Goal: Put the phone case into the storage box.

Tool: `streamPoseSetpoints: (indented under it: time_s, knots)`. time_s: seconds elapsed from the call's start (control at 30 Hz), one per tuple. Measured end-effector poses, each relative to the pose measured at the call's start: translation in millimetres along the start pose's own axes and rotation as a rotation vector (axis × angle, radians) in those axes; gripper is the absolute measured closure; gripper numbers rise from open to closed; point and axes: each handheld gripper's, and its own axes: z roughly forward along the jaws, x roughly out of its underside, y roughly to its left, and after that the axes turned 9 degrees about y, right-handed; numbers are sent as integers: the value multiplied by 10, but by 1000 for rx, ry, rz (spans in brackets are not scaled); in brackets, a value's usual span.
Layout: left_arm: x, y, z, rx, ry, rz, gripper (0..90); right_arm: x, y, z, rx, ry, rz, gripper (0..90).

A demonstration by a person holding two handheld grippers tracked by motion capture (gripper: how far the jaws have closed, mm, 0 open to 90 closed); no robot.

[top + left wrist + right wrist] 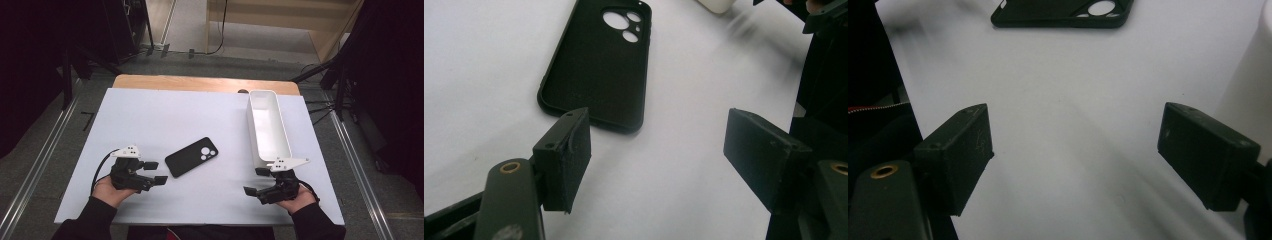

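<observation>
Nearest the person, the left gripper (154,172) and right gripper (256,181) hover low over the bench (150,115), both with jaws apart and holding nothing. Nothing looks done yet: the phone case (192,156) lies flat and untouched, at about two o'clock from the left jaws, just beside them. Farther off at one o'clock stands the white bin (268,127), seemingly empty, perhaps its destination.

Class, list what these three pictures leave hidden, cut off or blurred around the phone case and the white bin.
- phone case: top edge of the right gripper view cuts it off.
- white bin: a blurred corner at the left gripper view's top edge.
- white bin's floor at the near end: hidden by its wall in the high view.
</observation>
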Motion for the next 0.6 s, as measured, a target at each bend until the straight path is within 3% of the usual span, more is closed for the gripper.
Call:
streamPoseSetpoints:
  time_s: [0.6]
  knots:
    - [-175,50,144,-14,11,-1,269,2,-4,3,2,2,2,127]
